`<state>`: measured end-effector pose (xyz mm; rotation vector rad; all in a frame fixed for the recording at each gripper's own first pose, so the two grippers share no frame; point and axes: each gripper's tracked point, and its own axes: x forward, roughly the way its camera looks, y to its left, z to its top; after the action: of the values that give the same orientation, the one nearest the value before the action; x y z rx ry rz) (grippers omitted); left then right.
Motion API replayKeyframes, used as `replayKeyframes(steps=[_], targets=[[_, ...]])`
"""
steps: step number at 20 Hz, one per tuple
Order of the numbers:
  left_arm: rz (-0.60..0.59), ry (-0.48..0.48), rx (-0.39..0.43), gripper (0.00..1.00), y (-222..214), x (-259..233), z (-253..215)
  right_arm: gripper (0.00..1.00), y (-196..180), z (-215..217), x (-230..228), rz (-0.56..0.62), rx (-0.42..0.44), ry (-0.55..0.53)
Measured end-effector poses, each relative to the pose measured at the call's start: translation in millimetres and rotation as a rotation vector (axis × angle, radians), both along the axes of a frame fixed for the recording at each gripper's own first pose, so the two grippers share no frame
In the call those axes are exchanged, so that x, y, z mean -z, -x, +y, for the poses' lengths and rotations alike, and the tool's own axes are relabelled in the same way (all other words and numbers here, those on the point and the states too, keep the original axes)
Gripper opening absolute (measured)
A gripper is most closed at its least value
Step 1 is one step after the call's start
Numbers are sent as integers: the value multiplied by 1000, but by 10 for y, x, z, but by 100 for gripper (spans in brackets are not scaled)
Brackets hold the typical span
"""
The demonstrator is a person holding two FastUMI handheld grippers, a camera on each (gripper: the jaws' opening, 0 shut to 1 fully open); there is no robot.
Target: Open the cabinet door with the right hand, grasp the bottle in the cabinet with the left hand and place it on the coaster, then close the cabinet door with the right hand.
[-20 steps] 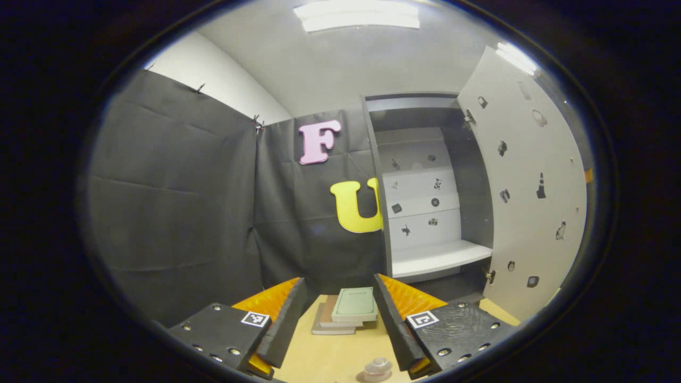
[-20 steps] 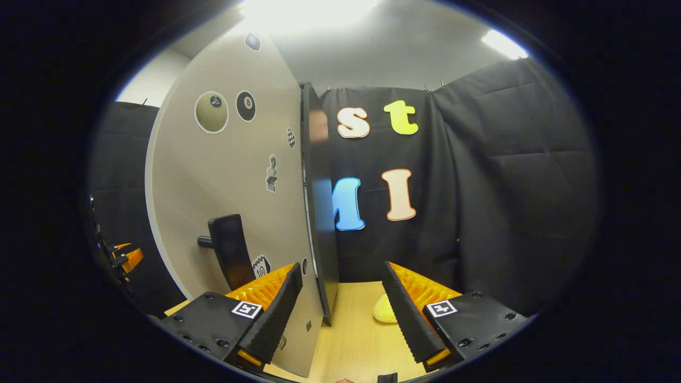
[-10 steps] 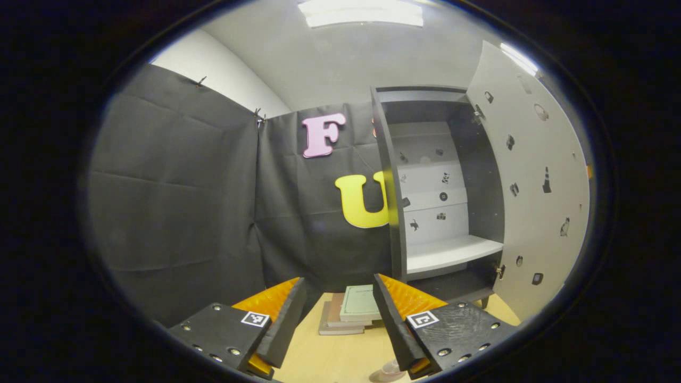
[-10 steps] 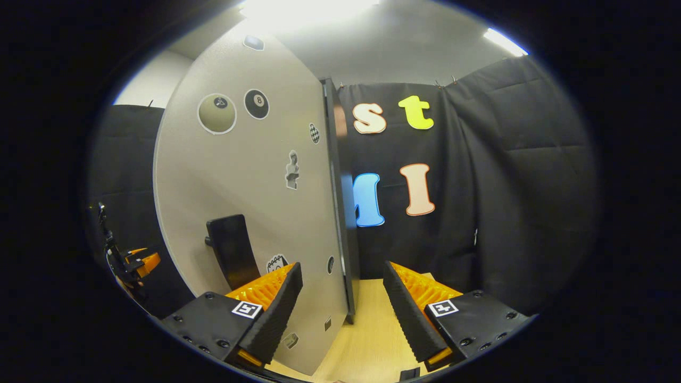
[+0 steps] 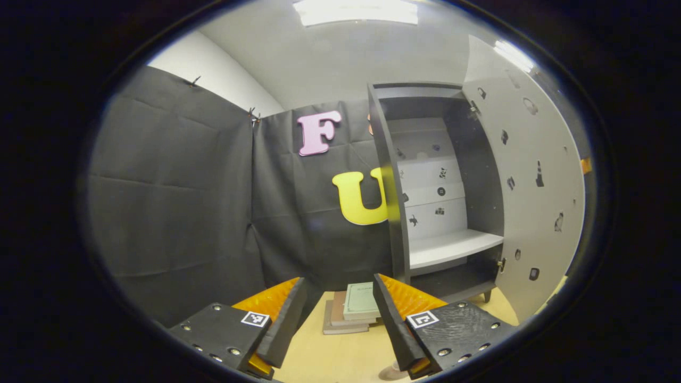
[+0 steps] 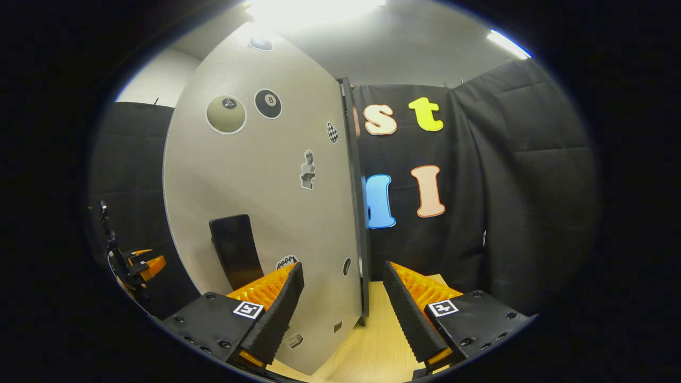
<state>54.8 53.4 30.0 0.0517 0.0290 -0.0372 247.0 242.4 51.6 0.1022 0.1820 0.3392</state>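
In the left gripper view the dark cabinet (image 5: 391,175) stands open at the right, and I see nothing on its white shelf (image 5: 452,247). Its pale door (image 5: 537,213) swings out to the right. My left gripper (image 5: 338,283) is open above the wooden table, short of the cabinet. A brownish round sliver (image 5: 392,372) peeks out by its right finger; I cannot tell what it is. In the right gripper view my right gripper (image 6: 342,268) is open at the door's outer face (image 6: 266,202), with the black handle (image 6: 234,250) behind its left finger.
A stack of books (image 5: 356,308) lies on the table (image 5: 330,356) ahead of the left gripper, left of the cabinet's foot. The door's free edge (image 6: 360,223) stands between the right gripper's fingers, farther off. The other gripper (image 6: 142,263) shows at far left.
In the right gripper view the door's edge has drifted right and more of its face shows. In the left gripper view the small round thing has slid behind the right finger.
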Motion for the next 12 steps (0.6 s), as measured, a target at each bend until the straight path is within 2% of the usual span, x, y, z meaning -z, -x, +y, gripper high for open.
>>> replayKeyframes(steps=[2,4,5,6,12], targets=[[-1,4,15,76,12,6,-41,96,4,84,-17,-4,-11,18],[-2,5,25,81,48,11,-49,96,-11,192,-33,-11,-30,38],[-1,7,30,81,58,5,-66,96,-20,260,-38,-12,-43,44],[1,8,33,75,67,26,-65,96,-25,337,-33,-12,-57,49],[14,14,9,75,132,56,112,96,-100,807,-35,-14,-137,66]])
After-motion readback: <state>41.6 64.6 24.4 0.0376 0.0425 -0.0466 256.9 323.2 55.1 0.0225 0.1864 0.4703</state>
